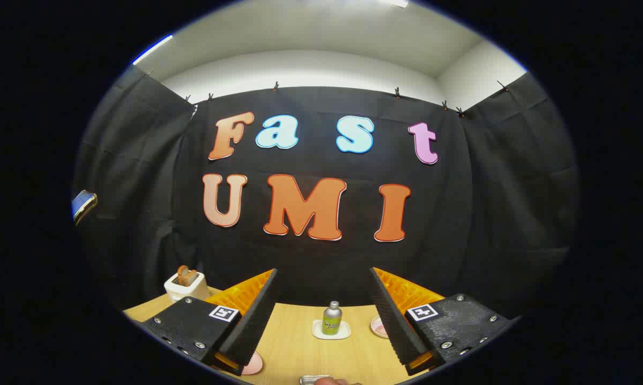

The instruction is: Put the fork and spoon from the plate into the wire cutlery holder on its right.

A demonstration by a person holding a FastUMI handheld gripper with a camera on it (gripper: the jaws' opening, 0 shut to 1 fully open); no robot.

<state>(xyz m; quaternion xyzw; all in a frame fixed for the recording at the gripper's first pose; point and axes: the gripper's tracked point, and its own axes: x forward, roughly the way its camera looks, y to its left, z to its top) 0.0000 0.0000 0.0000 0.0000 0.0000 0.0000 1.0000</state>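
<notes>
The gripper (321,315) hangs above a light wooden table (295,347) with its two fingers spread wide, nothing between the ridged black pads (254,321), and each orange-backed finger carrying a small square marker on its black mount. Take the little green can (331,318) as the landmark: it stands upright on a small white square coaster (330,330), out ahead of the fingers and centred in the gap between them. Just to the can's right, a pink round dish (379,327) peeks out, partly cut off by the right finger. Well off to the can's left, past the left finger, a white toaster (185,286) sits at the table's far corner with a brown slice of toast (185,275) standing up out of it. Nearer than the can and to its left, a pink round edge (253,364) shows under the left finger's tip; what it belongs to is unclear. Nearer still, straight this side of the can at the very bottom of the scene, a sliver of something metallic (314,379) glints, too cut off to say whether it is the fork, the spoon or the holder. Behind the can the black cloth wall (311,267) rises.
</notes>
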